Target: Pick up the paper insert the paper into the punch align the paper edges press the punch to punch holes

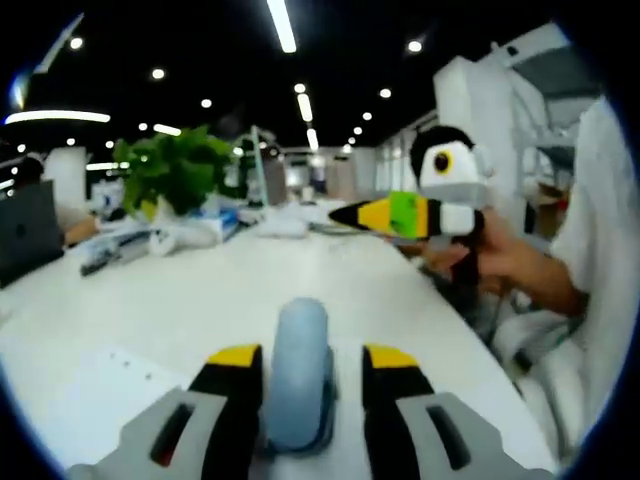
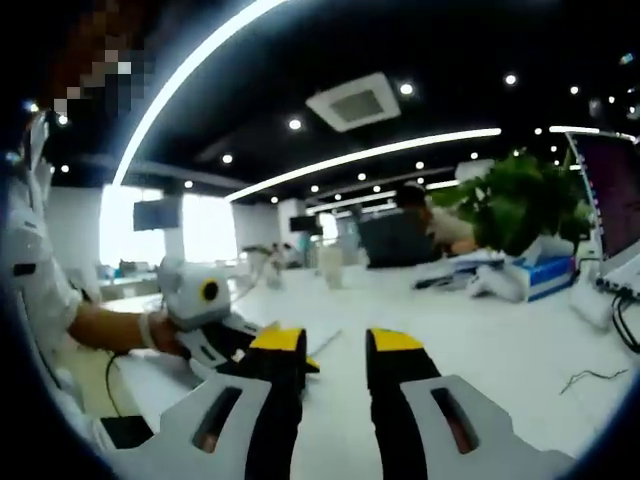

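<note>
While both grippers hover over the white table (image 1: 200,300), status per item:
punch: grey-blue punch (image 1: 298,375) lies on the table between the left gripper's jaws; long axis runs straight away from the camera, rounded far end pointing up the table; near end hidden behind the jaws.
paper: white sheet (image 1: 90,390) flat on the table just left of the punch; edges faint against the white top, near part cut off by the left jaw.
left gripper: left gripper (image 1: 312,365) jaws spread, one on each side of the punch; contact with it can't be judged; in the right gripper view it sits lower left, gripped by a hand (image 2: 160,335).
right gripper: right gripper (image 2: 335,348) jaws apart, nothing between them; in the left gripper view it comes in from the right, held by a hand (image 1: 500,255).
plant: green plant (image 1: 175,170) at the far end, blurry.
clutter: boxes and cables near the plant, too soft to identify.
</note>
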`<control>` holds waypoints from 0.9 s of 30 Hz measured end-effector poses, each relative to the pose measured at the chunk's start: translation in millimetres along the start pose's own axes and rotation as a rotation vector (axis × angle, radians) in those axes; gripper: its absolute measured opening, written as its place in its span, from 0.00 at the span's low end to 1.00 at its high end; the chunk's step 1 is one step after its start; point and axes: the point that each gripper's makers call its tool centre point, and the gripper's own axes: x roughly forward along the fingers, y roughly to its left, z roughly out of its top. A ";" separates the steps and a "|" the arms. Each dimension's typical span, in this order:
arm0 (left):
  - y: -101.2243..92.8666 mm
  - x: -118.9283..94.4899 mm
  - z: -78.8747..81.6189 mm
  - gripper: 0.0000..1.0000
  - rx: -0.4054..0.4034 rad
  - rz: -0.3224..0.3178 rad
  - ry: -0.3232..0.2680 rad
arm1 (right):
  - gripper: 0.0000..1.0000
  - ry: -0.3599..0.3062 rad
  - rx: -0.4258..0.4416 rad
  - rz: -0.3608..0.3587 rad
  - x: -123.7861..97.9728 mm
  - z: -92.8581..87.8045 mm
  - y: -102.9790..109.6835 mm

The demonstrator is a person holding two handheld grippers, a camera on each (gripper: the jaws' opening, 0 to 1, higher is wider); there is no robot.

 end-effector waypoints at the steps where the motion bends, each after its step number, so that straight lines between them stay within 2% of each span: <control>1: 11.7 3.3 0.2 0.38 -0.005 0.001 -0.002 | 0.25 0.000 -0.001 0.000 2.1 0.4 1.1; 4: 20.8 5.6 0.3 0.37 -0.012 0.006 -0.013 | 0.25 0.003 0.001 -0.010 7.6 0.6 2.7; 8: 19.5 4.7 -0.7 0.37 0.000 0.013 -0.016 | 0.23 0.007 -0.018 -0.022 12.6 1.8 6.1; 9: 14.3 3.1 -1.1 0.36 0.005 0.013 -0.018 | 0.22 0.007 -0.020 -0.026 13.8 2.9 7.2; 12: 13.7 3.3 -1.1 0.35 0.013 0.013 -0.023 | 0.15 0.001 -0.033 -0.033 17.4 6.7 12.5; 14: 8.1 0.9 -0.1 0.30 0.013 0.008 -0.031 | 0.07 -0.025 -0.096 -0.031 23.2 14.2 19.4; 17: 3.5 0.2 -0.2 0.28 0.007 0.008 -0.033 | 0.05 -0.015 -0.108 -0.035 34.6 15.3 29.0; 20: 1.2 -1.4 -0.6 0.28 -0.001 0.008 -0.035 | 0.05 0.023 -0.095 -0.044 47.8 6.9 36.0; 22: 2.1 -1.7 -1.0 0.28 0.002 0.010 -0.034 | 0.05 0.085 -0.147 -0.077 56.9 -7.8 38.6; 25: 1.6 -2.1 -1.5 0.27 -0.002 0.011 -0.033 | 0.05 0.121 -0.172 -0.076 65.7 -20.6 48.7; 27: 1.4 -2.2 -1.7 0.27 -0.002 0.011 -0.032 | 0.05 0.162 -0.247 -0.085 67.2 -29.3 49.7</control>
